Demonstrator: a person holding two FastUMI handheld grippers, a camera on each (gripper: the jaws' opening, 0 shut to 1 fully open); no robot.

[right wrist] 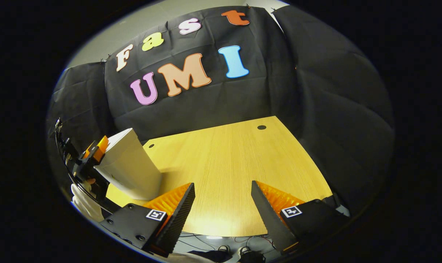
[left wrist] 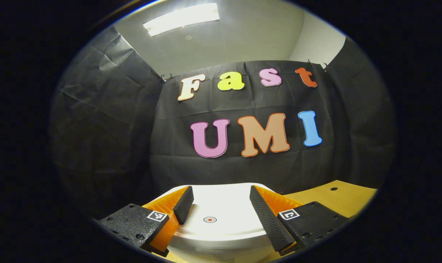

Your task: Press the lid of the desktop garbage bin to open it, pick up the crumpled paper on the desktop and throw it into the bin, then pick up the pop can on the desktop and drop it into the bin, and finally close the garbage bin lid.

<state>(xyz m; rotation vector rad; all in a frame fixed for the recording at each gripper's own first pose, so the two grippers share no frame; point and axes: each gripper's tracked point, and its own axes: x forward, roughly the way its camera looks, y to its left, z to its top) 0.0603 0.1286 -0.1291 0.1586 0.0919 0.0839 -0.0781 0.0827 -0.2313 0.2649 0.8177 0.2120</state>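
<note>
Dim booth, ceiling light [left wrist: 181, 18], fisheye warp

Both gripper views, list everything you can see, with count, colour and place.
Garbage bin: one, white, lid closed, left part of the table.
Red ring mark: one, on the bin lid.
Table: one, light wood, two dark holes near its far edge.
Ceiling light: one, white, overhead.
Cables: several, dark, below the table's near edge.
Left tongs: open, over the lid.
Right tongs: open, over bare table.
Hand: one, white glove, holding the left tongs.
</note>
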